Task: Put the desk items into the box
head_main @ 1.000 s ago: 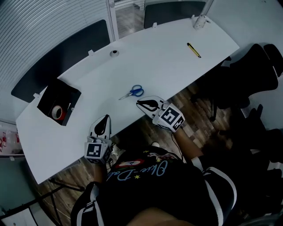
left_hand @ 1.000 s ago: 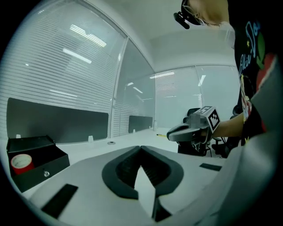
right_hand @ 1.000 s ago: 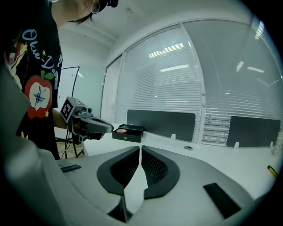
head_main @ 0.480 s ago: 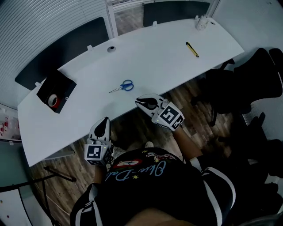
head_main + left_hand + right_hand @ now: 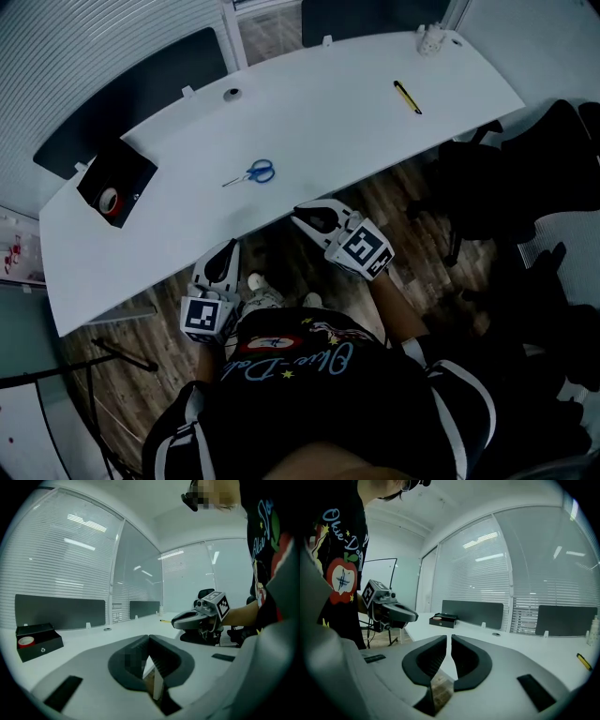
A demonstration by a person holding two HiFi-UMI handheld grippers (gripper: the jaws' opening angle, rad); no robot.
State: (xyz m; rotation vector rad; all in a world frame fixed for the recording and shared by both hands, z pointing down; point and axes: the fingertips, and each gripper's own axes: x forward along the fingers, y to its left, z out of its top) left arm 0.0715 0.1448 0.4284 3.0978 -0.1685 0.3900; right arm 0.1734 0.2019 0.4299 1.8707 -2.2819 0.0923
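Scissors (image 5: 251,172) with blue handles lie flat near the middle of the white bench (image 5: 328,122) in the head view, well apart from both claws. I think they are light, hard and thin, and may slide on the smooth top, so the thick part by the handles looks like the best place to grab. A yellow and black pen (image 5: 408,97) lies far off toward the right end. The black box (image 5: 131,169) sits open at the left end with a red roll of tape (image 5: 109,200) inside it. The left claw (image 5: 230,246) and the right claw (image 5: 298,214) hang off the near edge, above the floor. In the left gripper view, the left claw (image 5: 149,639) is clenched tight on nothing, and the box (image 5: 44,644) with the tape (image 5: 26,641) stands to the left. In the right gripper view, the right claw (image 5: 449,641) has just been opening. It shows a thin gap with nothing in it, and the box (image 5: 445,619) is far ahead.
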